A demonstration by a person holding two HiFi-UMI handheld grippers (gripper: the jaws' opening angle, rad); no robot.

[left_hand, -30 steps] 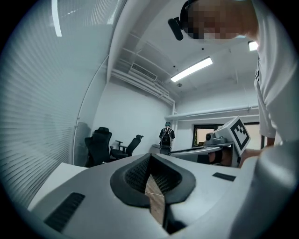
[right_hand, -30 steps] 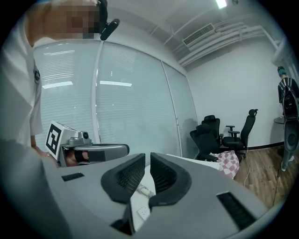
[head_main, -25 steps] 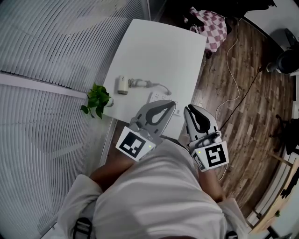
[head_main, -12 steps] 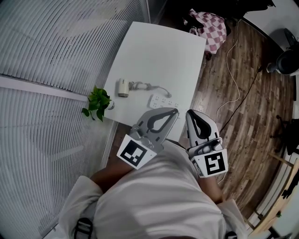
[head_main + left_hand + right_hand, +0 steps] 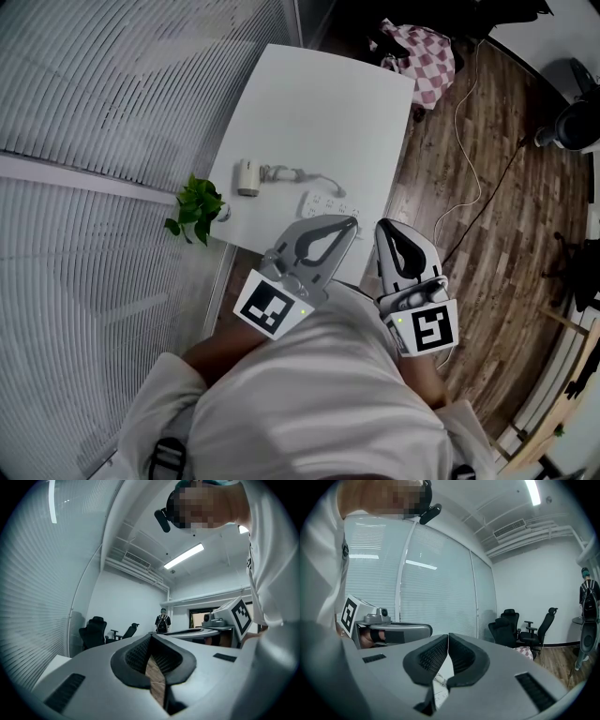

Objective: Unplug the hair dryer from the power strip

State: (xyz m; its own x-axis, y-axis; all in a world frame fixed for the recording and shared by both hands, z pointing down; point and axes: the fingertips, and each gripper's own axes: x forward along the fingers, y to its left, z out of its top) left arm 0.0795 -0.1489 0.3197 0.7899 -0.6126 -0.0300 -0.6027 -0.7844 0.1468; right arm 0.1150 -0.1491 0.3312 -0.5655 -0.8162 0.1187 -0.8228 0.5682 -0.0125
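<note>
Smooth white rectangular bench (image 5: 309,103) on a wood-plank floor (image 5: 487,206). The dryer (image 5: 247,175) is a stubby white plastic thing lying near the bench's left edge. Its kinked cord (image 5: 298,172) runs right toward the flat white strip (image 5: 328,203) by the near edge. It's too small to tell if the plug is seated. A leafy plant (image 5: 194,208) sits at the near left corner.

The left gripper (image 5: 352,222) has its ribbed black pads pinched together at the tips, nothing between them. The right gripper (image 5: 382,225) is the same, closed and empty. Both hang over the near edge by the strip.

Only the gripper views show the room: black office chairs (image 5: 511,625) and a person (image 5: 162,620) standing far back.
</note>
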